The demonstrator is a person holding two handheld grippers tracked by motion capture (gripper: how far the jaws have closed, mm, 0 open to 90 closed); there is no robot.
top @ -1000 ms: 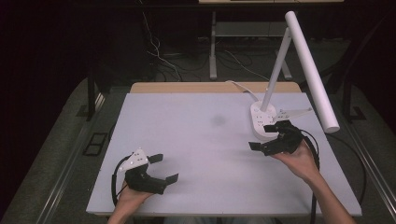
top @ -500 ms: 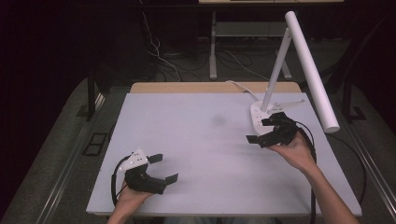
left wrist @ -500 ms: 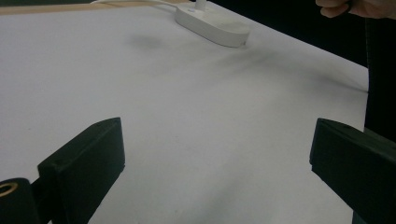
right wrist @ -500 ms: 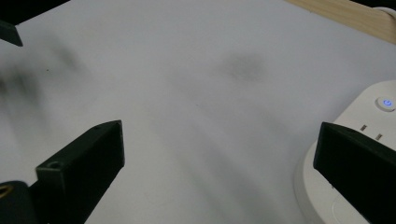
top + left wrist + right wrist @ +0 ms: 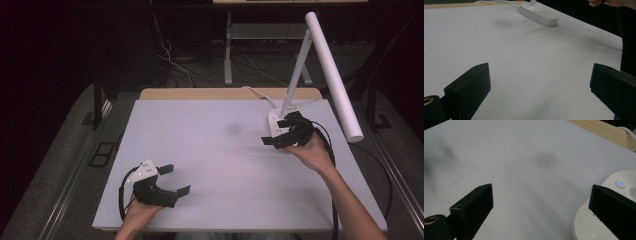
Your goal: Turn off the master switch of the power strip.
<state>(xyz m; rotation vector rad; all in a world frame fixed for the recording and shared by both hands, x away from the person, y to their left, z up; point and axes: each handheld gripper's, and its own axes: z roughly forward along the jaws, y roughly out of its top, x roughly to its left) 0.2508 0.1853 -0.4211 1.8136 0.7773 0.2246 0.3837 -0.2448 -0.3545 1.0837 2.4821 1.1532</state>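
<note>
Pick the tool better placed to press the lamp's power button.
Right. The right tool hangs open at the lamp base, with the lit power button beside its jaw. The left tool sits open near the table's front edge, far from the base.

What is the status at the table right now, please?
Left tongs open over bare table. Right tongs open beside lamp base, button lit blue. Nothing in the way.
</note>
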